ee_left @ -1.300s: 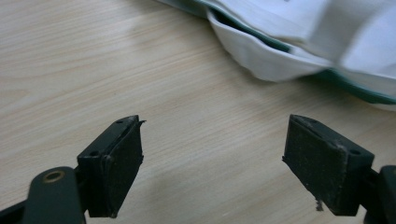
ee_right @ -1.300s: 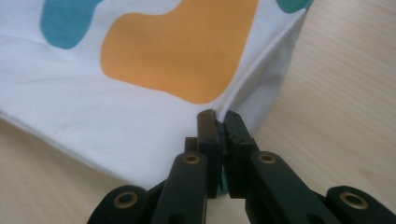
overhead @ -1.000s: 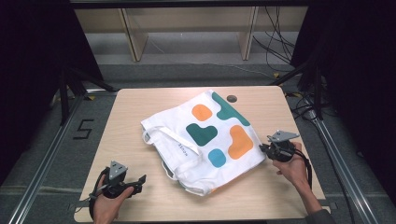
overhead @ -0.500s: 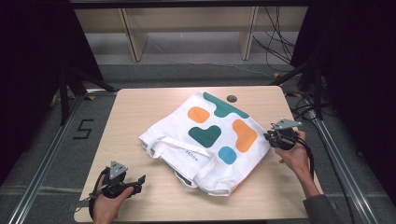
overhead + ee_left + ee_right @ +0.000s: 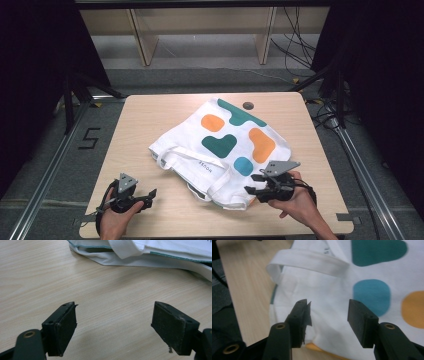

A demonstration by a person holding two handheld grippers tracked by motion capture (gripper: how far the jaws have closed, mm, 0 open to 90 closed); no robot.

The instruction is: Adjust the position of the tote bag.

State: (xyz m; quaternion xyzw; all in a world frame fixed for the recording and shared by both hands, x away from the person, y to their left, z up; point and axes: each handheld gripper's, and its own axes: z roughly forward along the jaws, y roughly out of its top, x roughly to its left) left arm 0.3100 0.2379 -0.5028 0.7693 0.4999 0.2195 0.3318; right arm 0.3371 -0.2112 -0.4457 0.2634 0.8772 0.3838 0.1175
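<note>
With the tote bag (image 5: 220, 150) lying skewed across the middle of the table (image 5: 150, 115), the right gripper (image 5: 257, 186), its empty jaws just opened half-wide, should close on the near hem, while the left gripper (image 5: 147, 196) waits wide open.

The setting is a lab recording station. A plain wooden table (image 5: 150, 120) stands alone on a grey floor (image 5: 55, 165), enclosed by black curtains (image 5: 30, 60) on both sides. Metal rails (image 5: 47, 175) run along the floor beside the table, and a "5" mark (image 5: 89, 138) is fixed to the floor at the left. Loose cables (image 5: 300, 40) trail at the rear right. Bare wooden shelving (image 5: 200, 25) stands behind.
</note>
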